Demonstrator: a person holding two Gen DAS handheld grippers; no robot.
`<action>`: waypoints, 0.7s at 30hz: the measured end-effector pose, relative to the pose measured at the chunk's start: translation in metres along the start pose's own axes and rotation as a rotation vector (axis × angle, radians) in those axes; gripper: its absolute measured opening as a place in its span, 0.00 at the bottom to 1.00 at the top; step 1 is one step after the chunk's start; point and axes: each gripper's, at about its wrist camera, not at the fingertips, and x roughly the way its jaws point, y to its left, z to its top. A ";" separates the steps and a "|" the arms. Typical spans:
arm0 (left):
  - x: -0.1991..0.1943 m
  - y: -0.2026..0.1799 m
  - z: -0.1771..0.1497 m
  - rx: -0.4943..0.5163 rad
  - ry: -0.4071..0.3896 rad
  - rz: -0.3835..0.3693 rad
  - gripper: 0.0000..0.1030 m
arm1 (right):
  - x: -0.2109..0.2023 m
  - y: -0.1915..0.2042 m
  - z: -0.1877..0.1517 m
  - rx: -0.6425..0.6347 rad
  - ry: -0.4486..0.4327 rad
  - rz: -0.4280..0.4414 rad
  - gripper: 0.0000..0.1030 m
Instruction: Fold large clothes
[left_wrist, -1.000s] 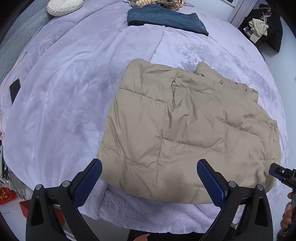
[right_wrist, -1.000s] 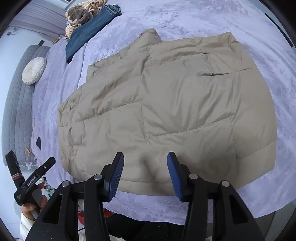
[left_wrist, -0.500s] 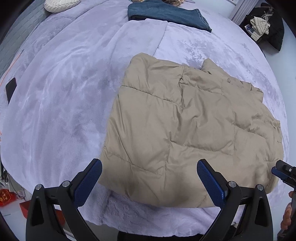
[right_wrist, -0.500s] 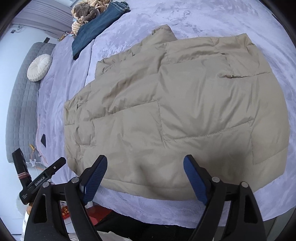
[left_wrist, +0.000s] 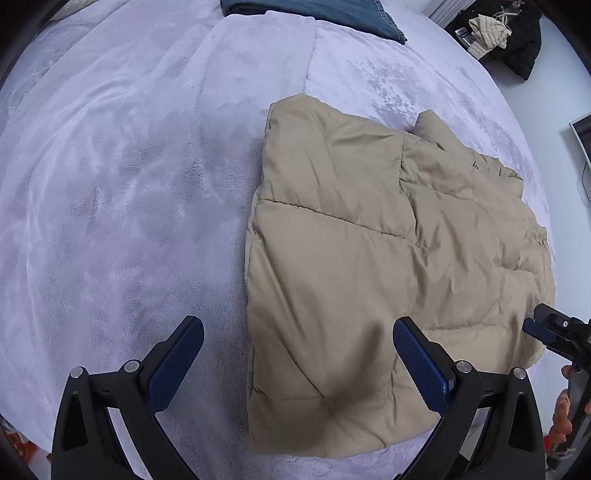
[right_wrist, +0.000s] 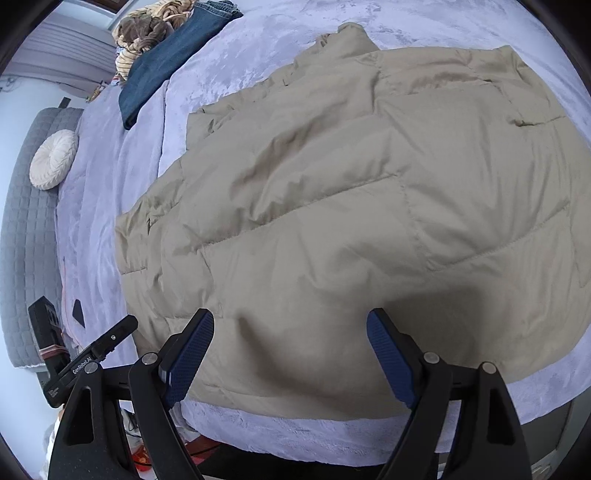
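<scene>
A beige quilted puffer jacket lies flat, folded into a rough rectangle, on the lavender plush bed cover. It fills most of the right wrist view. My left gripper is open and empty, hovering just above the jacket's near left corner. My right gripper is open and empty, hovering low over the jacket's near edge. The right gripper also shows at the right edge of the left wrist view; the left gripper shows at lower left of the right wrist view.
Folded blue jeans and a striped brown garment lie at the far end of the bed. A round cream cushion rests on the grey headboard. Dark clothes lie on the floor beyond the bed.
Both grippers have moved forward and lower toward the jacket's near edge. The right gripper opened from narrow to wide. The jacket has not moved.
</scene>
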 end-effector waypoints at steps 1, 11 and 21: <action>0.003 0.002 0.002 0.001 0.002 -0.012 1.00 | 0.003 0.005 0.002 -0.015 -0.012 -0.006 0.95; 0.027 0.045 0.021 -0.040 0.013 -0.324 1.00 | 0.039 0.018 0.015 -0.037 0.070 -0.056 1.00; 0.074 0.029 0.047 0.012 0.135 -0.610 1.00 | 0.054 0.018 0.014 -0.077 0.098 -0.108 1.00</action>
